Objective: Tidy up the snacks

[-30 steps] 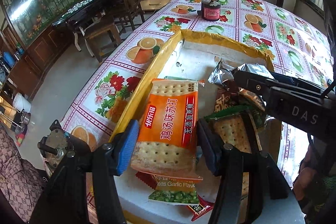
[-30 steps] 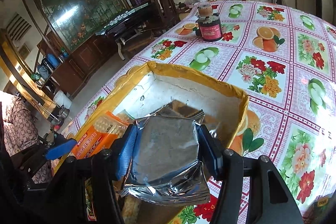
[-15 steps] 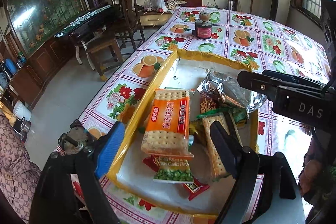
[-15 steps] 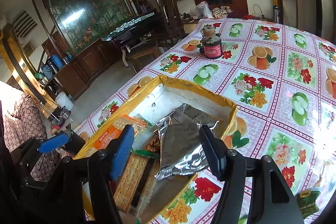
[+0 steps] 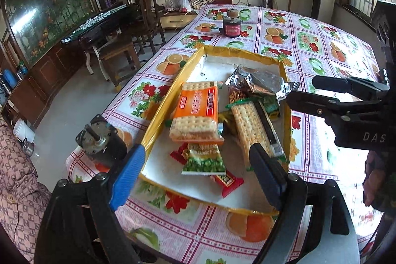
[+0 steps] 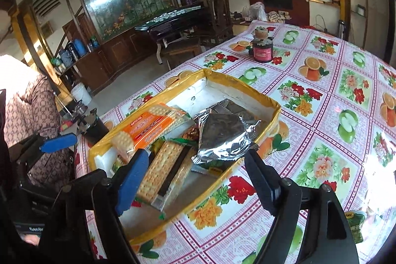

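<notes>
Tray: yellow-rimmed, white inside, sitting on the flowered tablecloth. I am counting what is lying in it.

- Orange cracker pack: resting on top of the pile at the tray's left side, tilted, nothing gripping it.
- Foil pack: lying crumpled toward the tray's far right corner, also free.
- Long cracker sleeve: lying lengthwise between those two.
- Green pea packet and red wrapper: sitting at the near end, partly under the orange pack.
- Other small wrappers are showing beneath; I cannot tell what they are.

Left gripper: I am holding it above the tray's near edge, fingers spread wide, having just been opening, nothing between the pads.
Right gripper: hovering over the tray's near right side, jaws just opened wide too, empty.

Progress, as I am judging it: most snacks are sitting inside the tray, so the gathering looks largely done. One green packet is lying outside on the cloth at the right wrist view's lower right edge; that one seems left to fetch. The pile is loose rather than neatly ordered.
</notes>
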